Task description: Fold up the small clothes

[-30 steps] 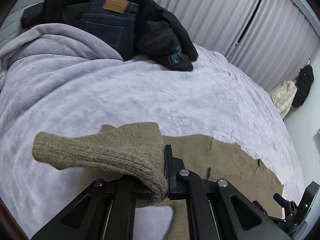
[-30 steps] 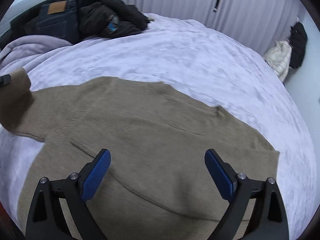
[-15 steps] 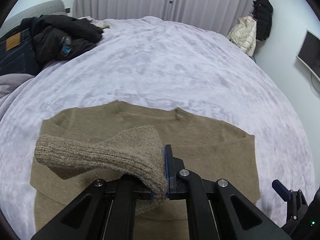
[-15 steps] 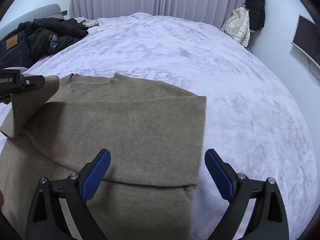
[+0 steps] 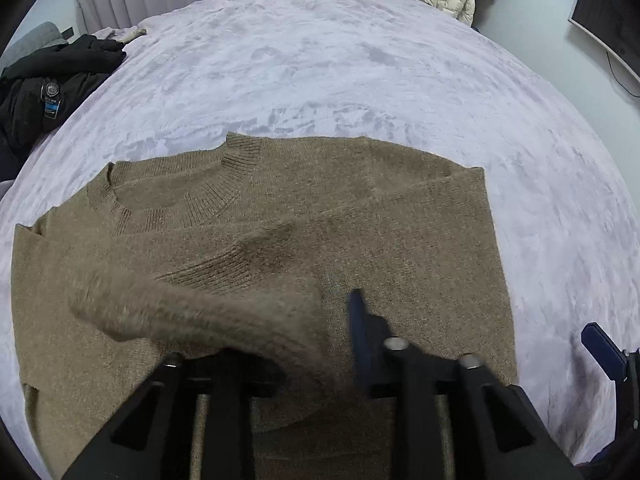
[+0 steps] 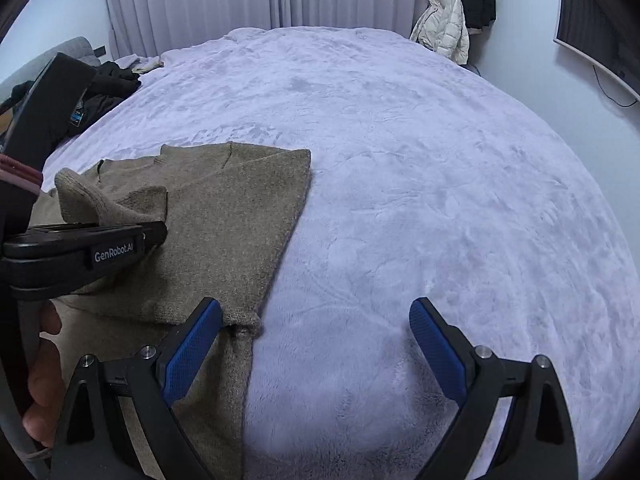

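Your tan knitted sweater (image 5: 360,216) lies flat on the fluffy lilac blanket (image 5: 340,72), ribbed collar towards the far side, its right part folded over to a straight edge. Your left gripper (image 5: 316,320) has just been opening: the jaws stand apart, and the blurred ribbed sleeve cuff (image 5: 192,312) drapes over the left finger, clear of the right pad. Your right gripper (image 6: 316,344) is spread wide and empty above the blanket, its left pad over the sweater's edge.
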`<state>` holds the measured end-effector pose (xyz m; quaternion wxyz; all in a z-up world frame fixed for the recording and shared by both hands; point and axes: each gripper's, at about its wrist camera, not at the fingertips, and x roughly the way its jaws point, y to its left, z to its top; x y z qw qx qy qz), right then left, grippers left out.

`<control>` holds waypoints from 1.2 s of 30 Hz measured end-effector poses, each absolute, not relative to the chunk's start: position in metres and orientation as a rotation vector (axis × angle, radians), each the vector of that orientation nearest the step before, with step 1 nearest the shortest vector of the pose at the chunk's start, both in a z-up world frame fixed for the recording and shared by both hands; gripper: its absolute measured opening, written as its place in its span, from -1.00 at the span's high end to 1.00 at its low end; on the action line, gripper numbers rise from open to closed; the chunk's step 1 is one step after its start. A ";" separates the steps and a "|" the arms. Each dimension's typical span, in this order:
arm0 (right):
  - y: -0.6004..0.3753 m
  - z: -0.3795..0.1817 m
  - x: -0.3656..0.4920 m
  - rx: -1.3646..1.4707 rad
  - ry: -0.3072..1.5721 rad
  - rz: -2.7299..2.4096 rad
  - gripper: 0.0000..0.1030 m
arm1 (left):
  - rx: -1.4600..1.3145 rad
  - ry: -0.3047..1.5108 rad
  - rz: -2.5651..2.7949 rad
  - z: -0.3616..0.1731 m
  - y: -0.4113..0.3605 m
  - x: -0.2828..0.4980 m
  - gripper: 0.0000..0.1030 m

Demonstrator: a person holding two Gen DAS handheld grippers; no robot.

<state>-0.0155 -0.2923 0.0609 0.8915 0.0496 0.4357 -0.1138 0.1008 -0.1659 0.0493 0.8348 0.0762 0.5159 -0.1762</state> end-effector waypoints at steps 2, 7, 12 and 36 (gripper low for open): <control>-0.292 0.060 -0.016 0.105 0.900 -0.230 -0.87 | 0.152 1.040 -0.373 0.062 -0.161 0.094 -0.99; -0.290 0.059 -0.019 0.110 0.893 -0.216 -0.87 | 0.093 0.991 -0.547 0.096 -0.135 0.078 -0.99; -0.273 0.067 -0.020 0.068 0.868 -0.163 -0.87 | -0.007 0.924 -0.579 0.116 -0.068 0.072 -0.99; -0.212 0.054 0.059 0.103 0.897 -0.117 0.49 | -0.070 1.041 -0.040 0.010 0.053 0.132 -1.00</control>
